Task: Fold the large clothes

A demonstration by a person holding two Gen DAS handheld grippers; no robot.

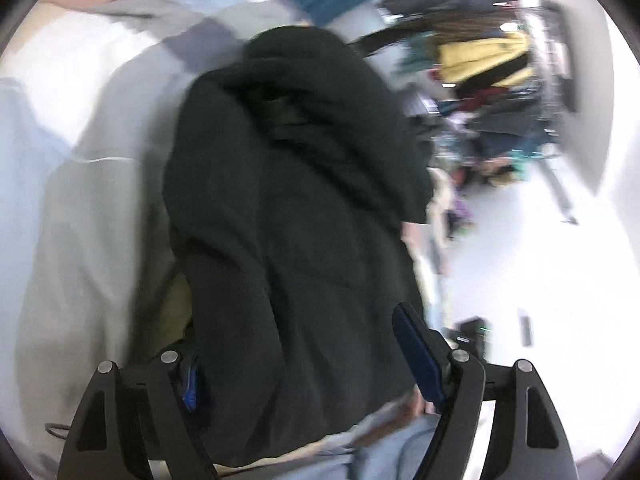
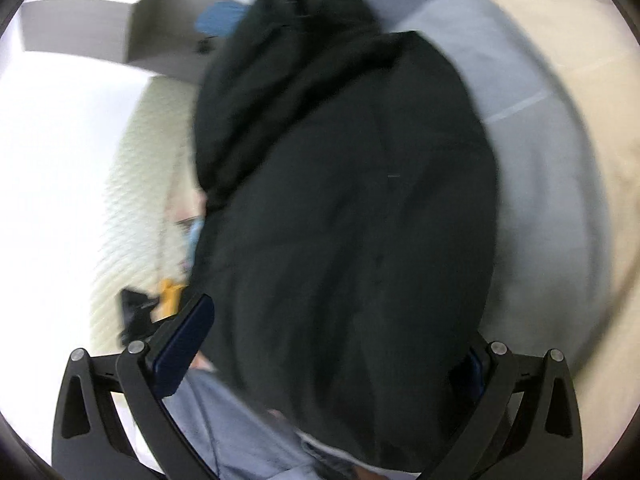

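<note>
L gripper (image 1: 304, 364): jaws spread wide, dark garment (image 1: 296, 208) bunched between the blue pads, filling the gap. Grip itself can't tell, frame's blurry. R gripper (image 2: 332, 344): same, wide apart w/ the garment (image 2: 344, 208) between. Garment lies on a pale grey-blue sheet (image 2: 516, 120); clothes rack (image 1: 500, 68) off to the right in the left wrist view.

one black garment (image 1: 304, 208), two grippers: left (image 1: 308, 364), right (image 2: 332, 344)

Garment (image 1: 296, 208) black; bedding (image 1: 100, 128) pale grey-white; gripper pads (image 1: 416, 356) blue; yellow, possibly jacket (image 1: 484, 60), behind.
</note>
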